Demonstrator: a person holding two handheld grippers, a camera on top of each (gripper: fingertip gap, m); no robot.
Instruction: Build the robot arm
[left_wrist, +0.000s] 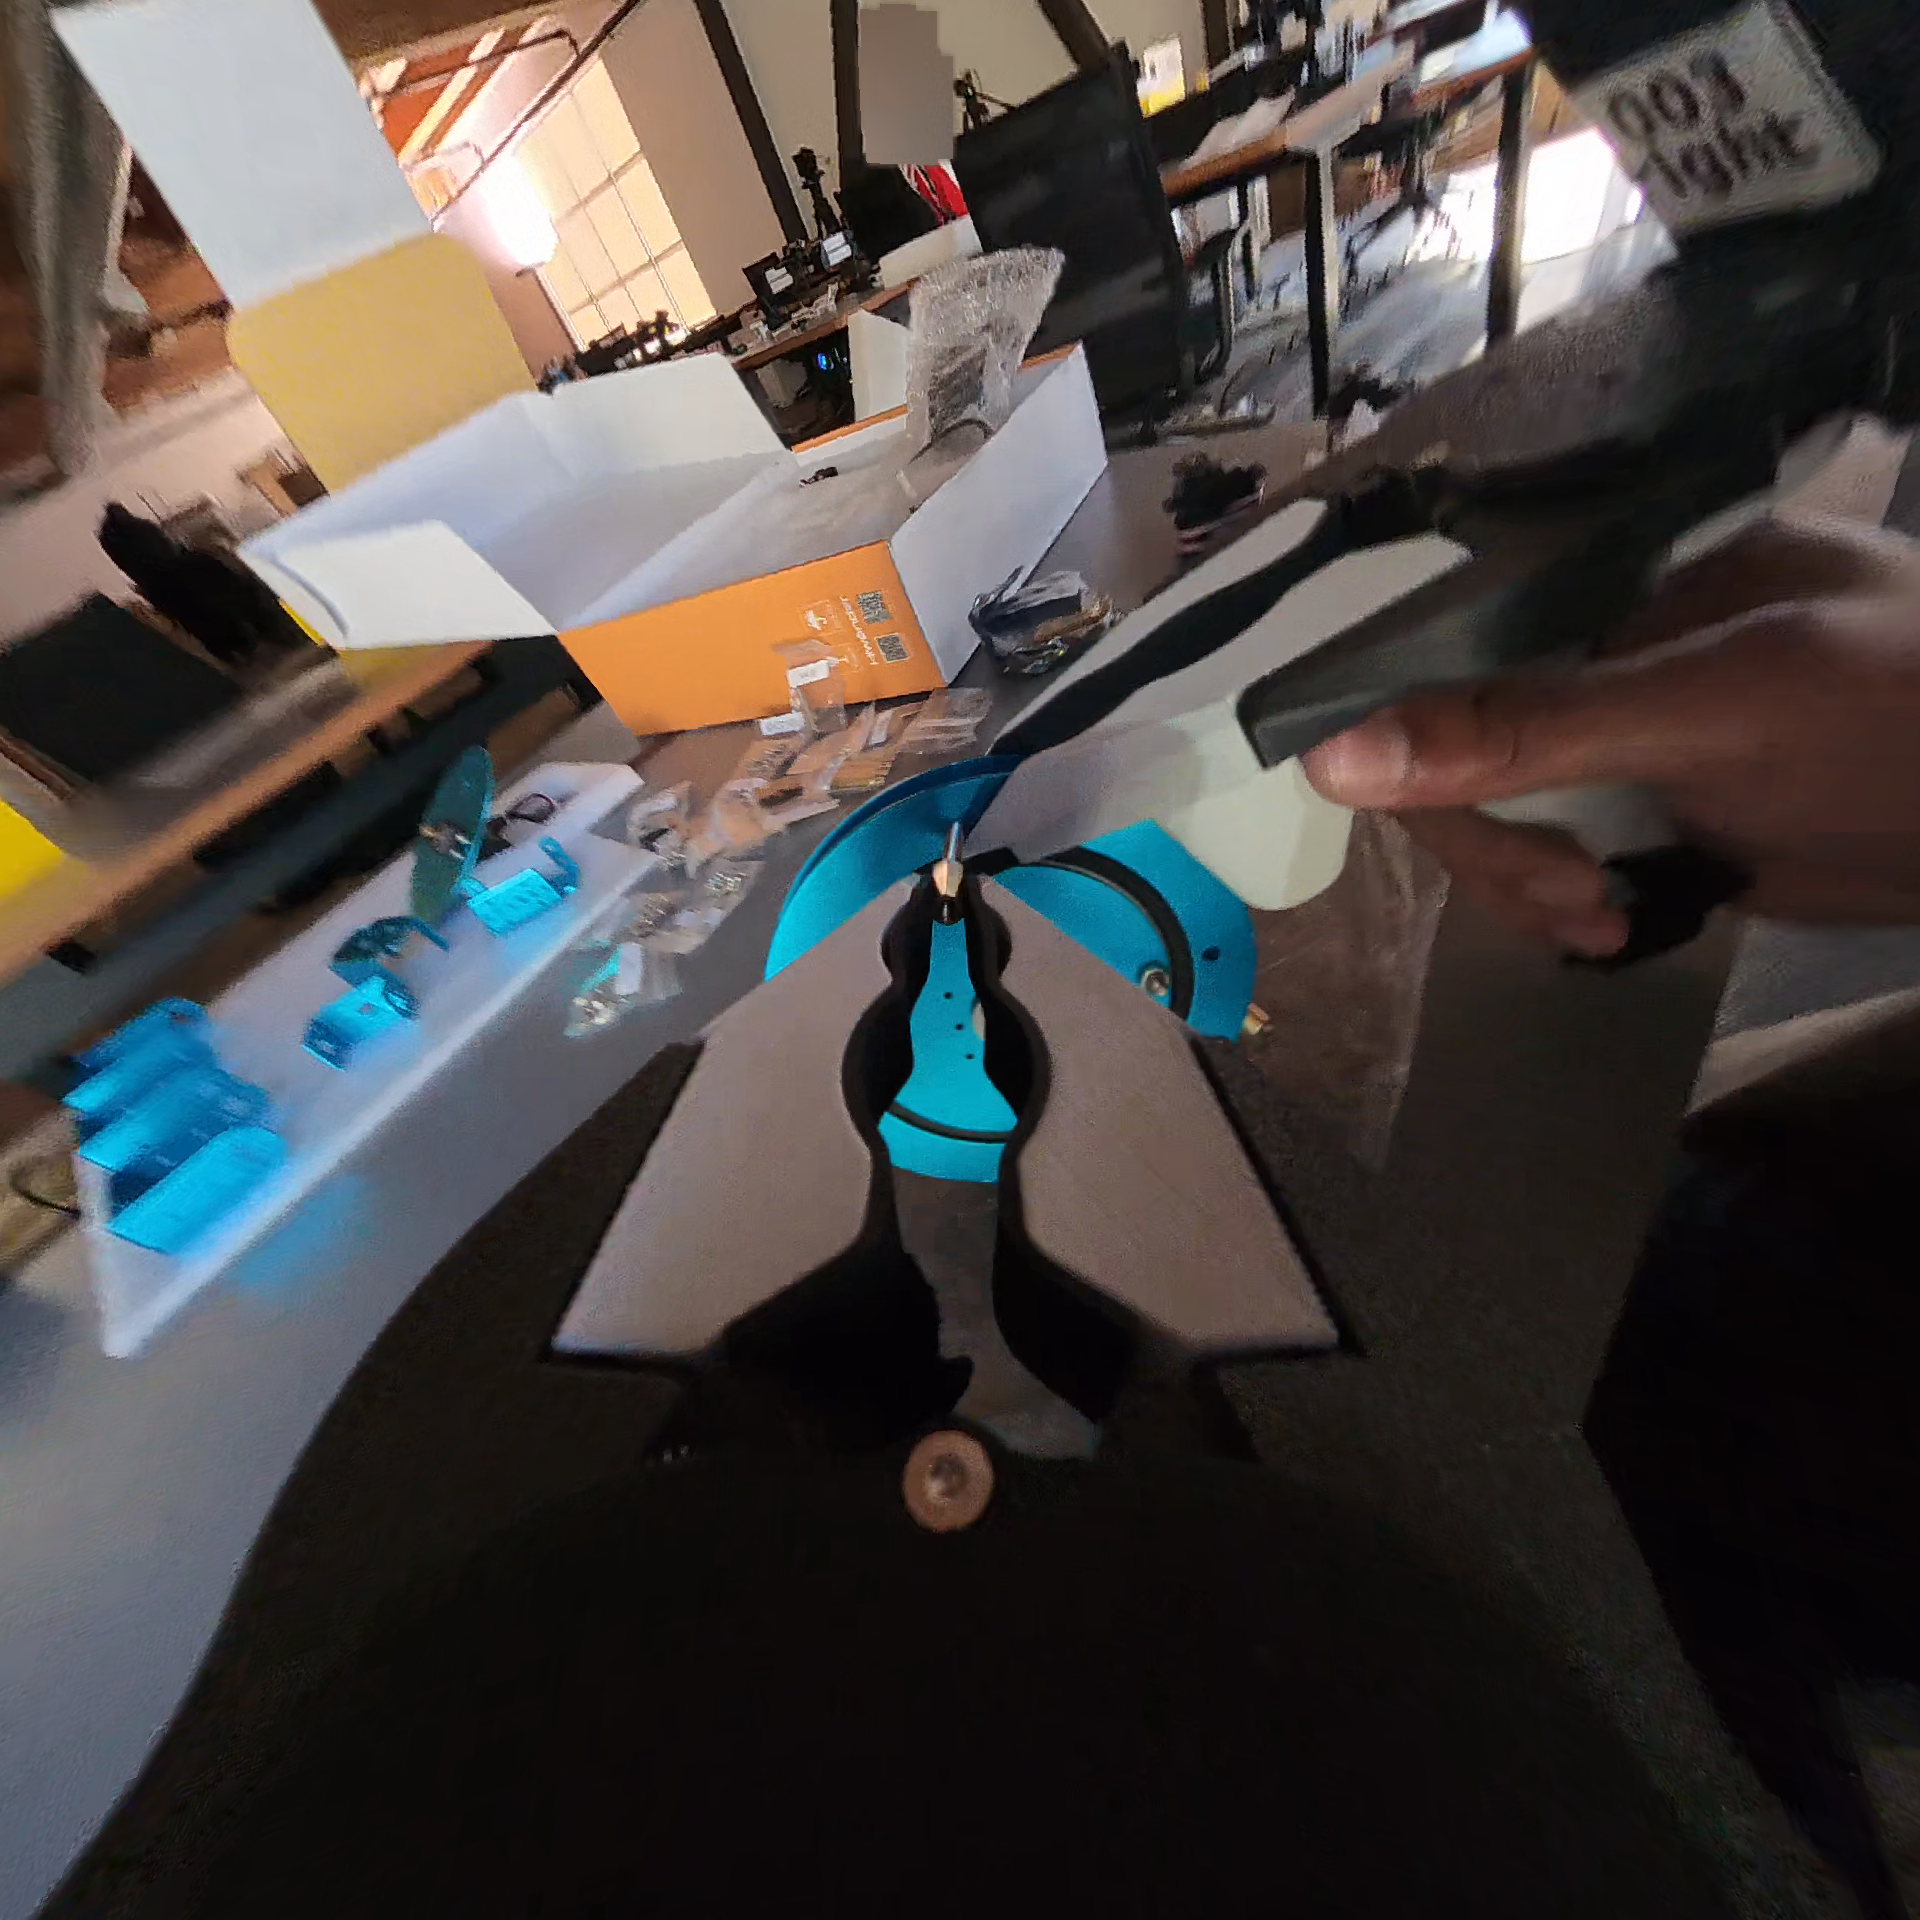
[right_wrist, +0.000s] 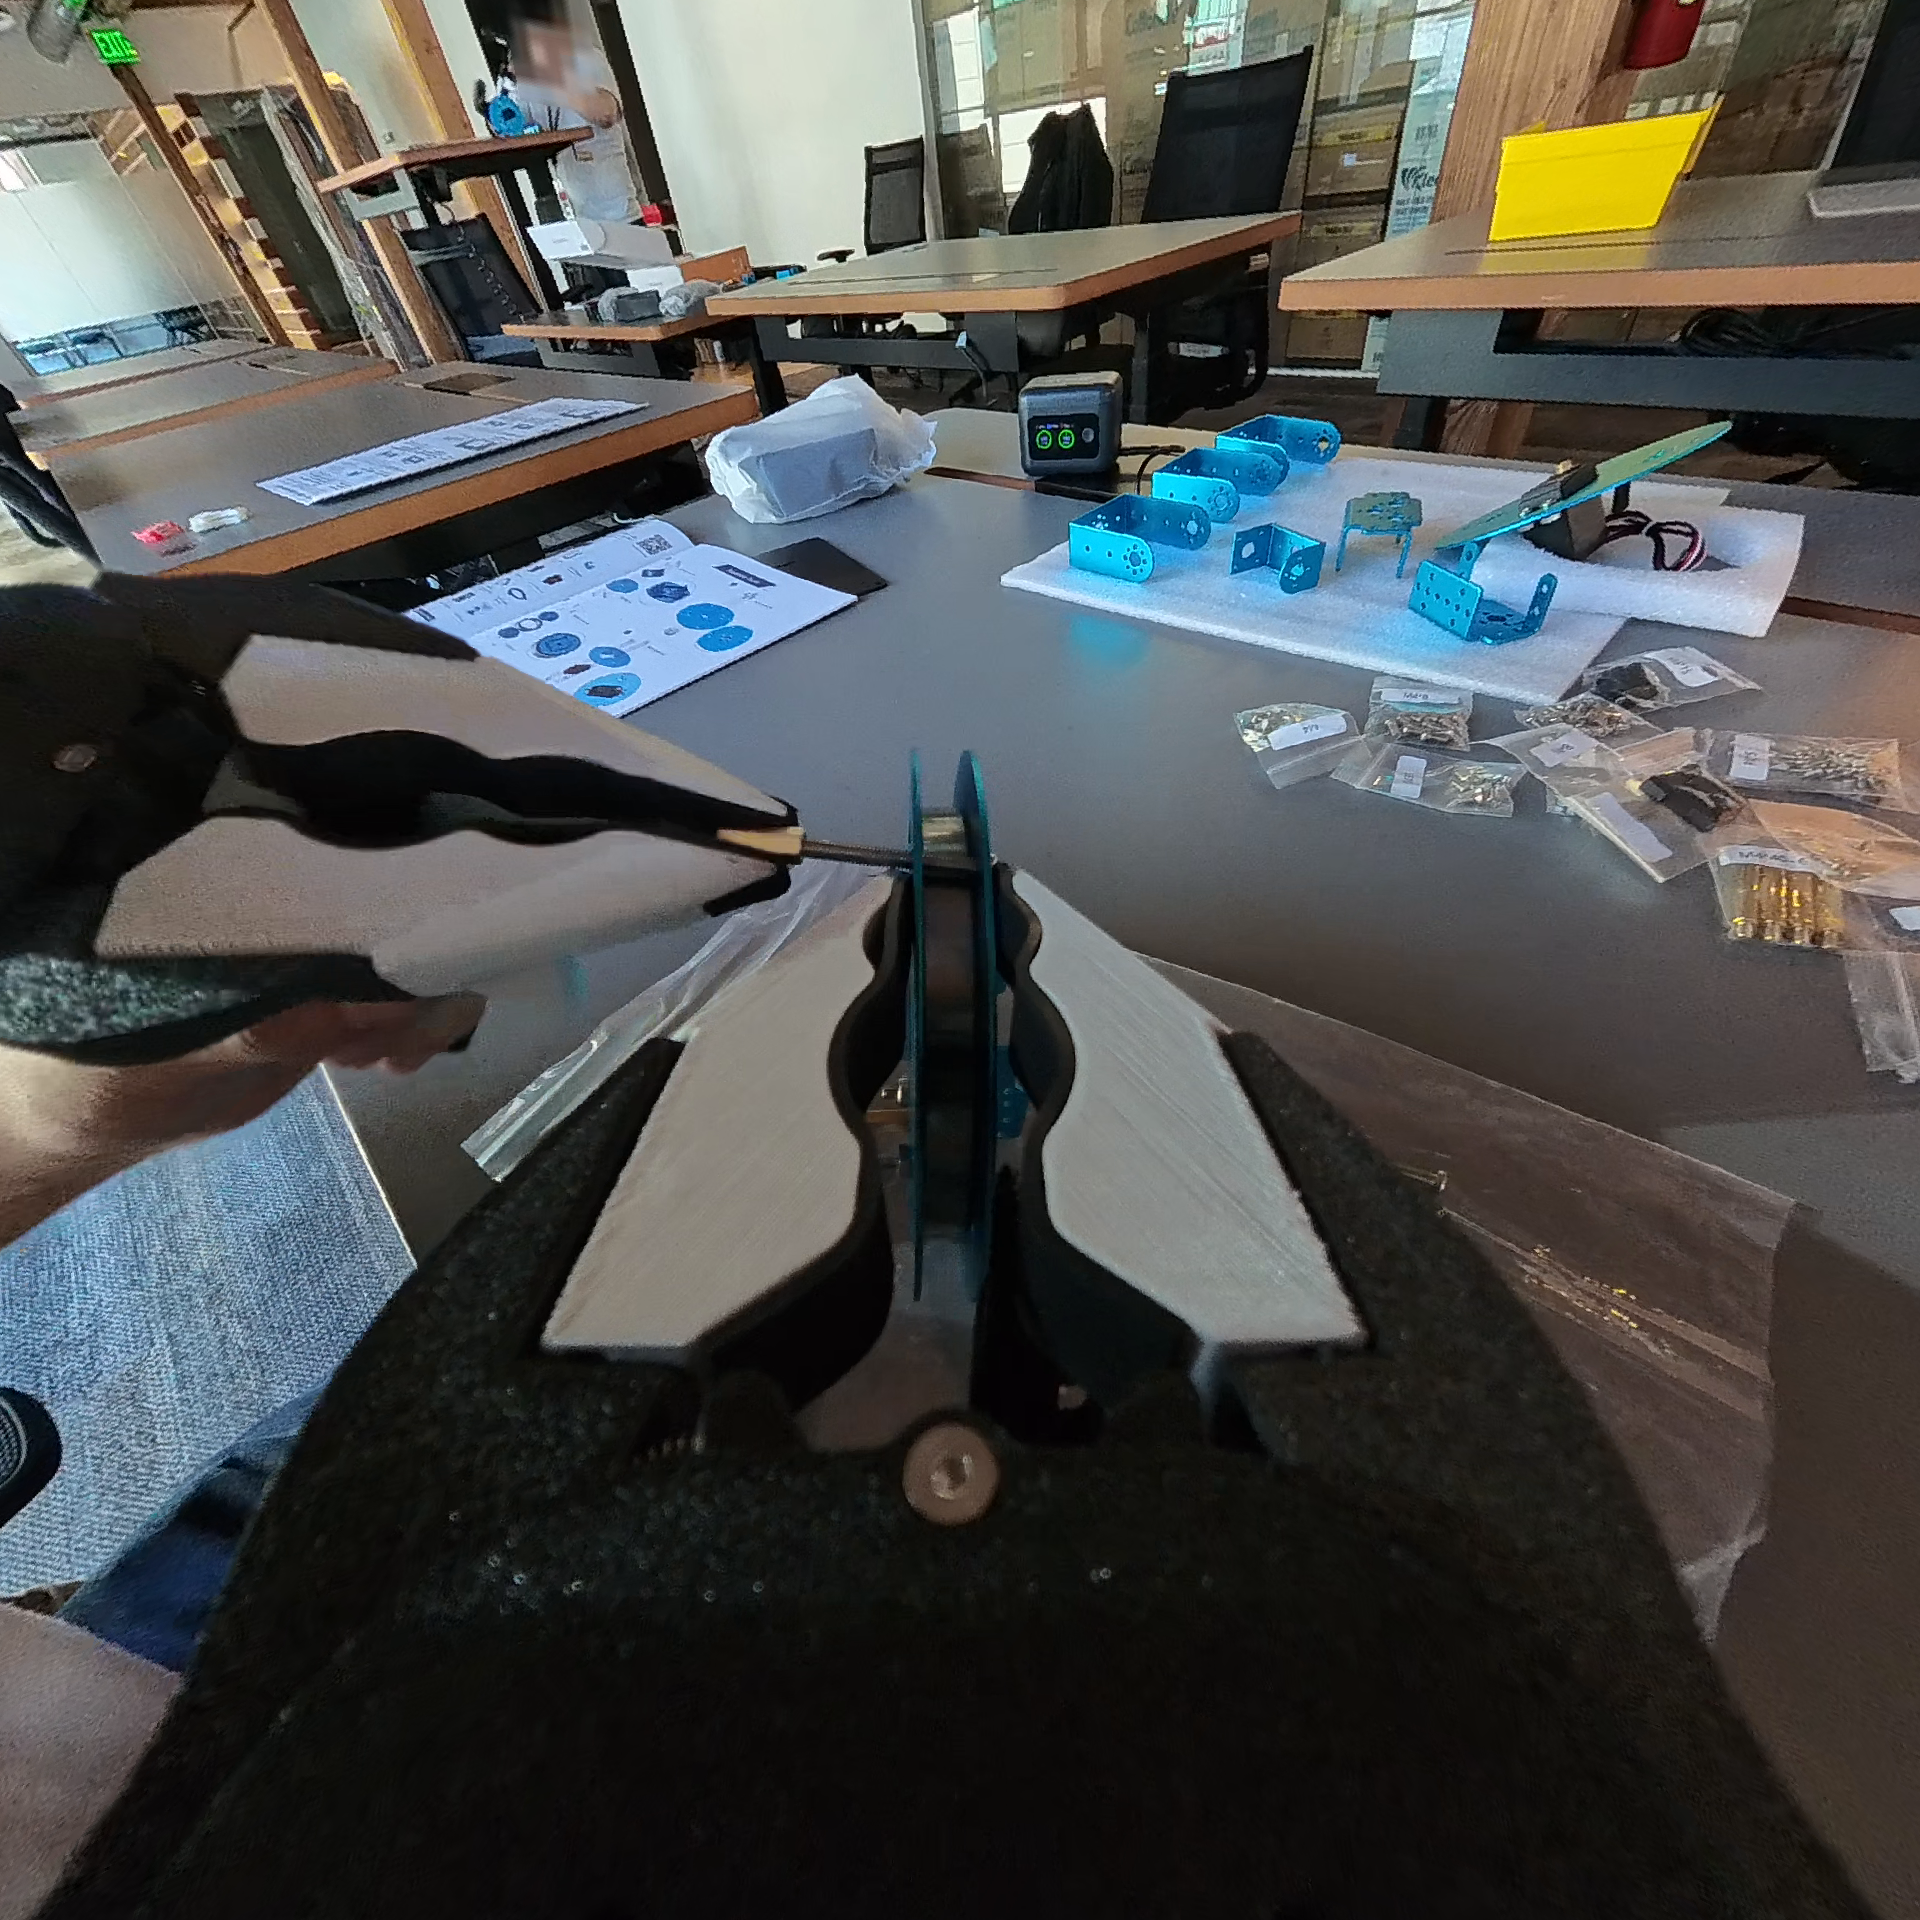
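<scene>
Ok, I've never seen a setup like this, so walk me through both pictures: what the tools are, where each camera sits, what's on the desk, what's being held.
There is no robot here: a person holds a two-finger tool in each hand, and a wide-angle camera on each looks forward along its fingers.

In the left wrist view, the left tool is shut on a small brass standoff, with the right tool coming in from the right.

In the right wrist view, the right tool is shut on a blue disc assembly, held edge-on. The left tool reaches in from the left, bringing its standoff's threaded end up to the disc.

On the grey desk lie blue metal brackets on a white foam sheet, small bags of screws, an open instruction booklet and an orange and white box.
</scene>
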